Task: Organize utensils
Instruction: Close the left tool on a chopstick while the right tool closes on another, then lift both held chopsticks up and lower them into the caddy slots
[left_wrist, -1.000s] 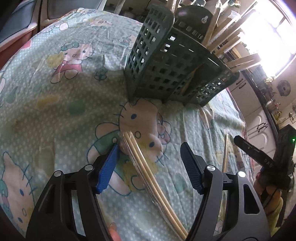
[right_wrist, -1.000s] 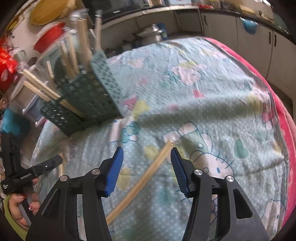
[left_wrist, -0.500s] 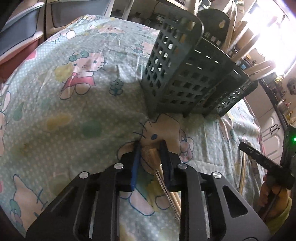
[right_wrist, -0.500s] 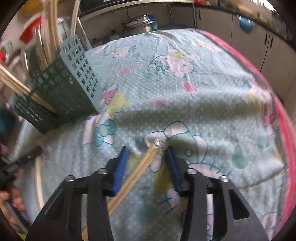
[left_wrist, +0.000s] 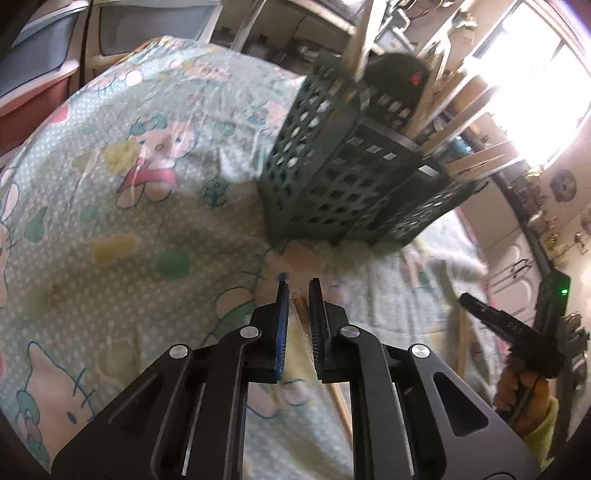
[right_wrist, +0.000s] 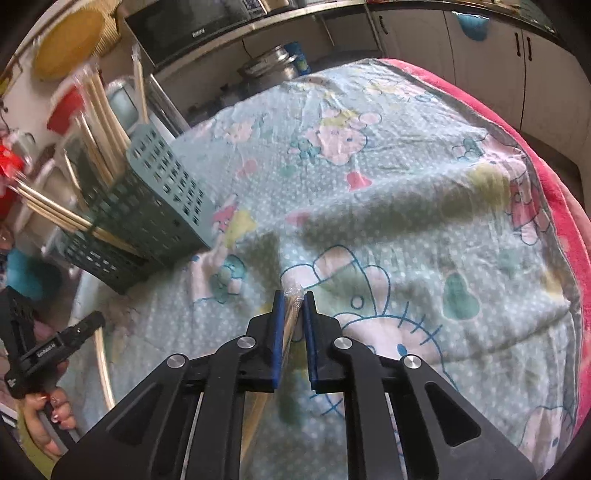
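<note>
A dark green lattice utensil basket stands on the Hello Kitty cloth, with several wooden chopsticks sticking out; it also shows in the right wrist view. My left gripper is shut on a plastic-wrapped pair of wooden chopsticks, lifted just in front of the basket. My right gripper is shut on another wrapped pair of chopsticks, held above the cloth to the right of the basket.
Another wooden stick lies on the cloth near the other hand; it shows in the right wrist view. A pink blanket edge runs along the right. Kitchen cabinets and pots stand behind.
Both grippers closed from open onto the wrapped chopsticks lying on the cloth. Both have since risen a little with them, the left toward the basket.
</note>
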